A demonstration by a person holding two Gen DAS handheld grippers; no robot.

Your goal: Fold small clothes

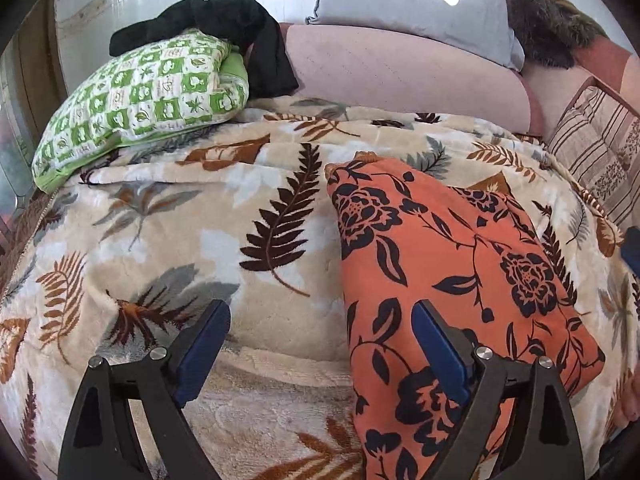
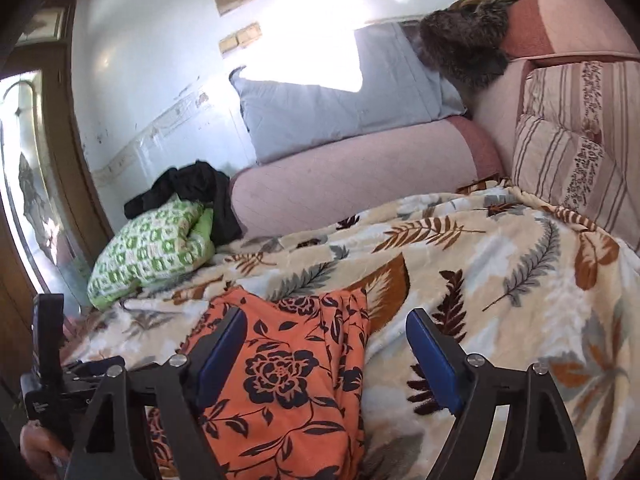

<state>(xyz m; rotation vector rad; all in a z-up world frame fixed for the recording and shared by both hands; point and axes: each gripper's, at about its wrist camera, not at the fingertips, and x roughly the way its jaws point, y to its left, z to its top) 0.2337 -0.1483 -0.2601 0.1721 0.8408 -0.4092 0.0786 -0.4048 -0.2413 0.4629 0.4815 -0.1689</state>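
An orange garment with a black flower print [image 1: 452,280] lies folded into a long strip on the leaf-patterned blanket [image 1: 200,220]. My left gripper [image 1: 322,312] is open and empty; its left finger is over the blanket, its right finger over the garment's left part. In the right wrist view the garment [image 2: 288,376] lies between and under the fingers of my right gripper [image 2: 326,318], which is open and empty. The left gripper's body [image 2: 48,360] shows at the far left there. A black garment [image 1: 240,28] lies crumpled on a green checked pillow [image 1: 152,92].
A pink bolster [image 1: 400,68] and a pale blue pillow [image 1: 400,0] line the back of the bed. A dark furry cushion [image 1: 552,24] and striped cushions [image 1: 596,152] sit at the right. A wall and wooden door frame [image 2: 60,120] stand at the left.
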